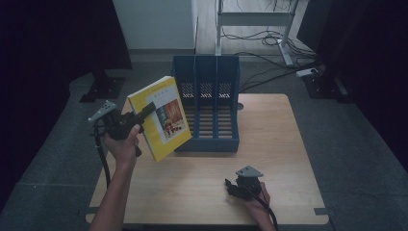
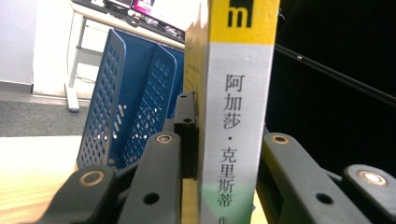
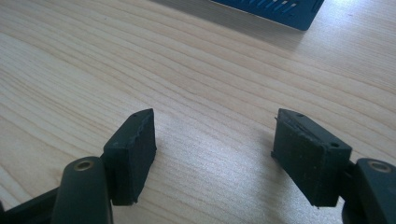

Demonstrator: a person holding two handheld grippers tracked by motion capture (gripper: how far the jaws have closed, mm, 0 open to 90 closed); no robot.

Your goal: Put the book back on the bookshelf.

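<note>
A yellow book with a picture on its cover hangs tilted above the table's left side, just left of the blue file rack. My left gripper is shut on the book near its spine. In the left gripper view the book's white and yellow spine with black characters stands between the jaws, with the rack's blue dividers behind it. My right gripper rests low over the table near the front edge, open, with bare wood between its pads.
The rack has three slots and stands at the back middle of the wooden table. Its blue corner shows at the top of the right gripper view. A white desk frame and cables lie on the floor beyond.
</note>
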